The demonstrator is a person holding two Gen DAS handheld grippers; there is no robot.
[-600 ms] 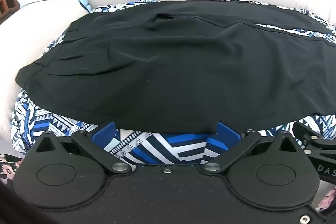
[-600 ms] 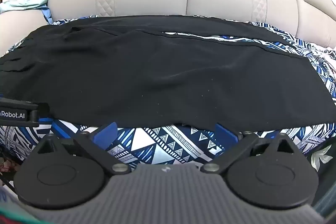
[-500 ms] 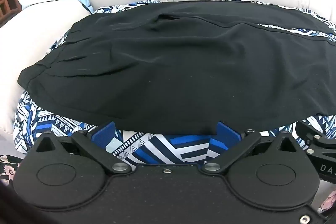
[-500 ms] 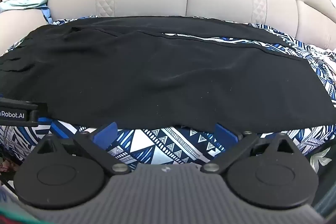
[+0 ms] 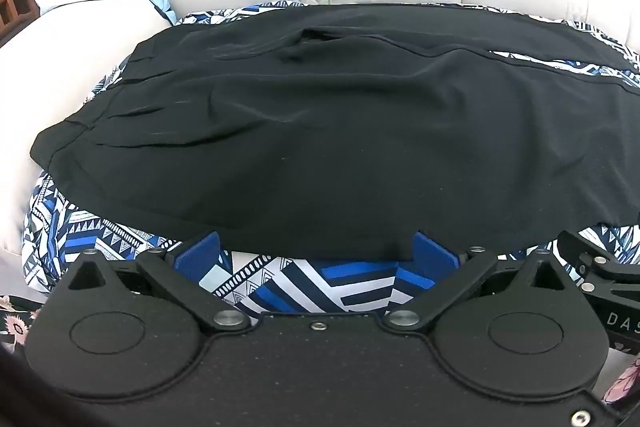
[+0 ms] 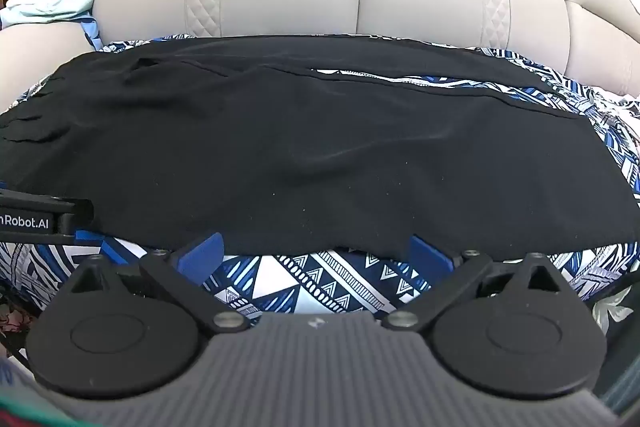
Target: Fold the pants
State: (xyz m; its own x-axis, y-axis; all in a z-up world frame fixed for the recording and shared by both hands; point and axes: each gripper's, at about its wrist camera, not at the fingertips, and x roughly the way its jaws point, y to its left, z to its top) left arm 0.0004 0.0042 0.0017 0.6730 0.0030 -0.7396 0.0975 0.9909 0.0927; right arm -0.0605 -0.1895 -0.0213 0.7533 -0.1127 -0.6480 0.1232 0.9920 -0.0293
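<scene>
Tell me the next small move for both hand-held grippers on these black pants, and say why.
Probably ease both forward and close on the near edge of the black pants. The left hand-held gripper and right hand-held gripper are wide open with that edge right at their blue pads, nothing gripped. The pants lie spread flat on the patterned cloth, unfolded.

Both wrist views low (sofa-facing)

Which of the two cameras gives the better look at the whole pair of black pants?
The right wrist view: the black pants show almost entirely, both legs and the gap between them. In the left wrist view the black pants run off the right edge.
</scene>
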